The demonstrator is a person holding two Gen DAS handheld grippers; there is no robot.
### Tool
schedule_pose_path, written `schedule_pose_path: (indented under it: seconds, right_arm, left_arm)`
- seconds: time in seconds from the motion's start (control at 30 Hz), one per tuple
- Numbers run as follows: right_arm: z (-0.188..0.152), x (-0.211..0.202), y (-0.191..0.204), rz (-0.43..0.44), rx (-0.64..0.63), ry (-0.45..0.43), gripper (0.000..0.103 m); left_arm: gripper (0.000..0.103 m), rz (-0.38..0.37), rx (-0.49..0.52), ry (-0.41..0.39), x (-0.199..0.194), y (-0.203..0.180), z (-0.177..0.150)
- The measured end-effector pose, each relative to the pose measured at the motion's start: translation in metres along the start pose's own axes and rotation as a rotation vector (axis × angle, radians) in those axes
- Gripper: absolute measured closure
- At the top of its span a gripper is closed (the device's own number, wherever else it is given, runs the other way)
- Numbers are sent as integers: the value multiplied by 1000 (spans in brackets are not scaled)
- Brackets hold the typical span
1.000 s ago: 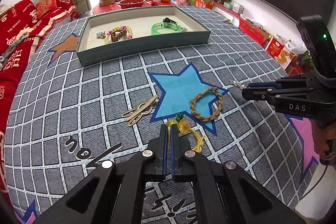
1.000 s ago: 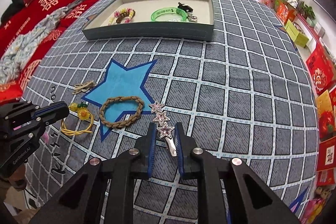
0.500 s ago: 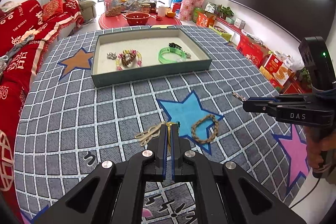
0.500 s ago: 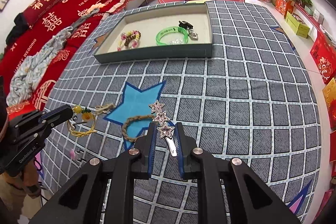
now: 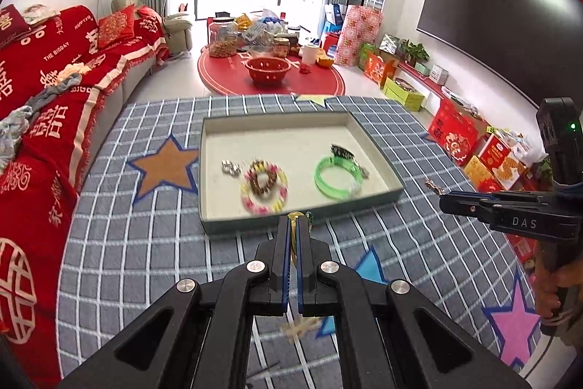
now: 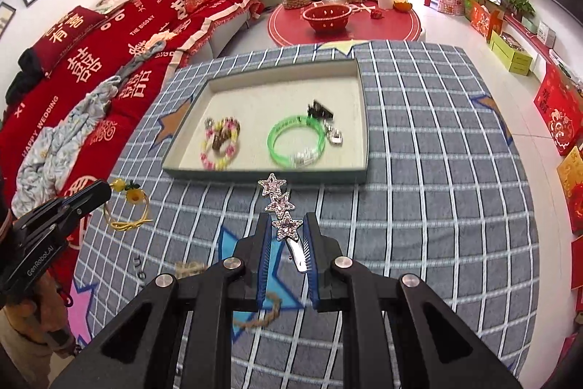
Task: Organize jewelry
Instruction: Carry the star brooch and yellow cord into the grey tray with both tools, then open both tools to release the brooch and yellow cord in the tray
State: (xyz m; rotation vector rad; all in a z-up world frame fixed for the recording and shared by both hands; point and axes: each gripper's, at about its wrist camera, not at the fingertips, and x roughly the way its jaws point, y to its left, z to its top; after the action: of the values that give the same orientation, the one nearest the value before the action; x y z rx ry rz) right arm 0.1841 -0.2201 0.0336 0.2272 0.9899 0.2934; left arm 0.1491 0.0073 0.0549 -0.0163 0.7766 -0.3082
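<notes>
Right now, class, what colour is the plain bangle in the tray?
Green bangle in the tray; clearest in the right wrist view.

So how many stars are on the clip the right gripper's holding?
3, in a row on the clip: one between the right gripper's fingers, one just ahead, one at the tip nearest the tray.

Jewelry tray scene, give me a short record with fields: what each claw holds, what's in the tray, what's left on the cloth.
left claw: shut on yellow cord charm bracelet
right claw: shut on star hair clip
tray: green bangle, beaded bracelets, black clip, small silver pieces
left on cloth: braided bracelet, tan hair tie
</notes>
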Motion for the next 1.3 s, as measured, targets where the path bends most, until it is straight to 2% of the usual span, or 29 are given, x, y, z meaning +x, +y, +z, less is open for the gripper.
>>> schedule_pose_path:
  seconds: [0.27,0.47,0.8,1.03,1.3]
  right_arm:
    - [54,31,-8,-20,30,-2,84]
    - [74,69,-21,-44,67,13,84]
    - [80,128,-37,-72,103,43,84]
    - [79,147,-44,-73,117,58,84]
    - [77,154,-46,-69,125,67,83]
  left_arm:
    - [88,22,-36,19,47,18,41]
    - [88,45,-45,39,93,27,56]
    - [88,91,-47,92,151,38,47]
    - [87,122,-36,109,162,40,42]
    - [87,199,12,125,166,31,38]
